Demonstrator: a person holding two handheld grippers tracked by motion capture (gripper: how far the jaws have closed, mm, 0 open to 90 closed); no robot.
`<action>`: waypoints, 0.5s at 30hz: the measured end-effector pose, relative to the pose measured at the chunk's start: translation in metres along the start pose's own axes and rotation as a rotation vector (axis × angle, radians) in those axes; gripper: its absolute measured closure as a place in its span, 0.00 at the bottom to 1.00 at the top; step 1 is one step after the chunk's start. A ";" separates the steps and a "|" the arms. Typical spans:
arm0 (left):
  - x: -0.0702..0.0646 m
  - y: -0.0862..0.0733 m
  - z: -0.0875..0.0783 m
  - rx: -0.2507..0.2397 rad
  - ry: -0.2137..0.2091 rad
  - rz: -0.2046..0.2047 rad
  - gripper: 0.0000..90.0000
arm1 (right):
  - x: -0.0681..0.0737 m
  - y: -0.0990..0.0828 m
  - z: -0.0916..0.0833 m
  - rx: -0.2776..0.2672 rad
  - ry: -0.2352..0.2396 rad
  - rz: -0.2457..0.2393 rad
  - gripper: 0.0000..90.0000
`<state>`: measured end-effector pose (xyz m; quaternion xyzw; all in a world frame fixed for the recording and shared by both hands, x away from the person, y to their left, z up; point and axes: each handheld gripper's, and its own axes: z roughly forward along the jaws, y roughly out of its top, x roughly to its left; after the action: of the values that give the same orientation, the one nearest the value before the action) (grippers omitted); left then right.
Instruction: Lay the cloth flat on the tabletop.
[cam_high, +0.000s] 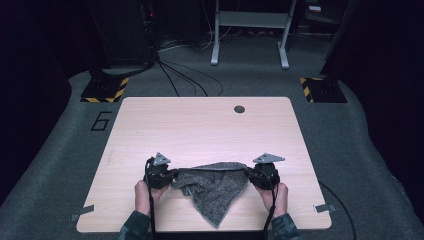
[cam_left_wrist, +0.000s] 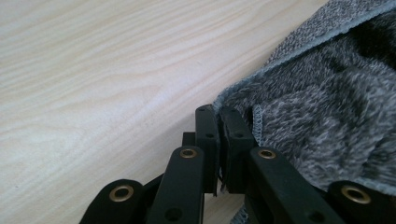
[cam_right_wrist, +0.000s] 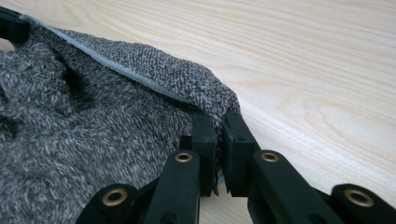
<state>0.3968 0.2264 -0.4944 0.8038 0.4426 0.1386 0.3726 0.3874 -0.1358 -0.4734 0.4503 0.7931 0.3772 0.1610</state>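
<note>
The grey cloth (cam_high: 212, 187) hangs stretched between the two tongs over the near part of the worktop (cam_high: 200, 125), its upper hem running from one to the other and a loose corner drooping toward the person. The left tongs (cam_left_wrist: 219, 116) are clamped tight on the cloth's hemmed corner, as are the right tongs (cam_right_wrist: 219, 122) on the opposite corner. Holding both corners well apart probably serves to spread the cloth flat, so that it can be laid out or folded cleanly rather than bunching up.
</note>
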 end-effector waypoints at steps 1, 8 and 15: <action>0.000 0.000 0.000 0.000 0.000 0.000 0.97 | 0.000 0.000 0.000 0.000 0.000 0.000 0.94; 0.005 0.011 -0.004 -0.004 0.004 0.016 0.97 | -0.002 0.008 -0.001 -0.009 -0.002 -0.001 0.95; 0.018 0.029 0.005 0.021 0.002 0.032 0.96 | -0.016 0.021 0.014 0.027 0.014 0.025 0.95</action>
<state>0.4270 0.2289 -0.4791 0.8145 0.4314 0.1404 0.3615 0.4169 -0.1369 -0.4686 0.4594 0.7936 0.3718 0.1446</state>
